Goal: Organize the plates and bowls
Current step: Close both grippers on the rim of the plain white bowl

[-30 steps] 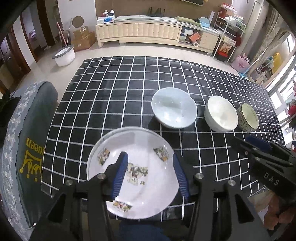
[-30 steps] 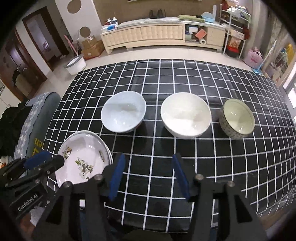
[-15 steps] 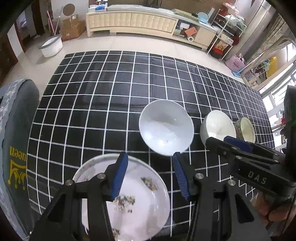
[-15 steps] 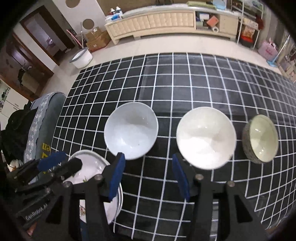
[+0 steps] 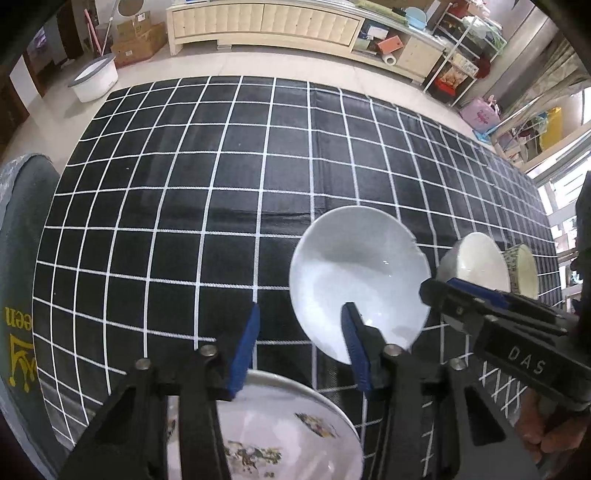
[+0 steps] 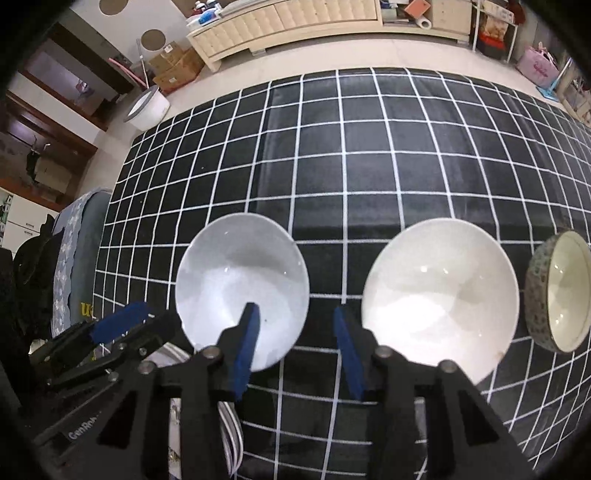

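Both the left claw (image 5: 301, 345) and the right claw (image 6: 293, 349) are hovering wide and empty, so the right one should be straddling the near rim of the pale blue bowl (image 6: 242, 280) squarely before closing.

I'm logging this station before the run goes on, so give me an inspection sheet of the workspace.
Surface: black checked tablecloth, flat.
Job's things: pale blue bowl, white bowl and patterned bowl in a row; decorated plate at the near edge.
Clutter: nothing seen.
Grippers: left gripper and right gripper, jaws open, empty.
Cables: nothing seen.
Surroundings: cream sideboard, white basin on the floor.
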